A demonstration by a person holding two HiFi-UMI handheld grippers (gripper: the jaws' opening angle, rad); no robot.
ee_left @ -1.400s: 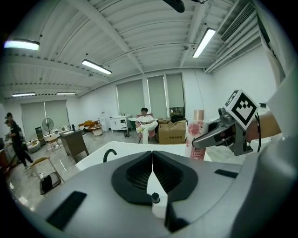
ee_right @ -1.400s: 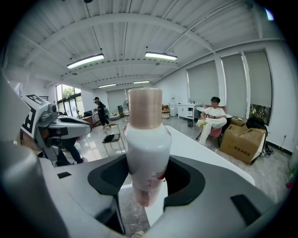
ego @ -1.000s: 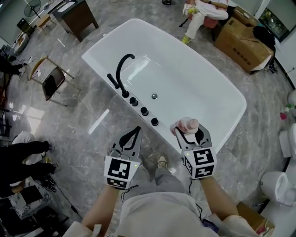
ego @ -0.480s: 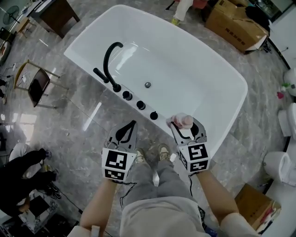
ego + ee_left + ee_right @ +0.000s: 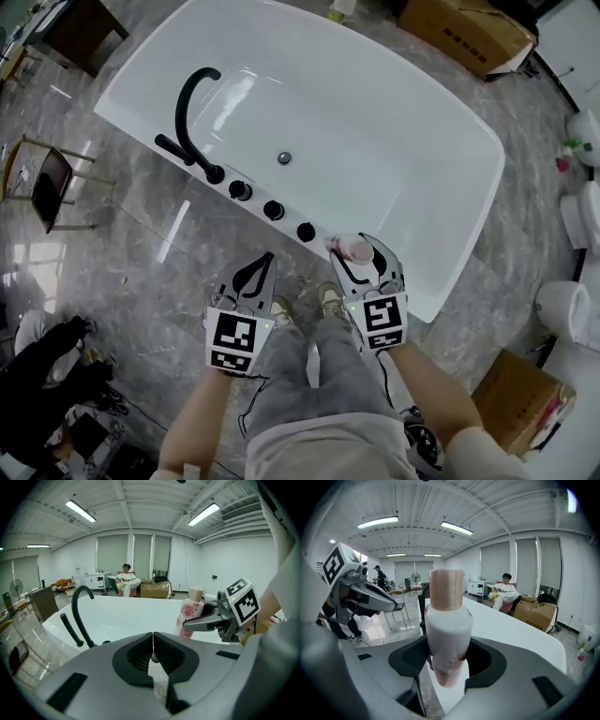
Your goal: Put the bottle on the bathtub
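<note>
The white, pink-capped plastic bottle (image 5: pixel 446 630), clamped in the right tongs (image 5: pixel 358 253) (left tongs (image 5: pixel 153 641) closed, empty), should be set upright on the white bathtub (image 5: pixel 394 141) rim.

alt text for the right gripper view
The right gripper holds an upright white bottle with a tan cap between its jaws, at the edge of the white bathtub. The left gripper shows at the left, and a person sits far behind.
</note>
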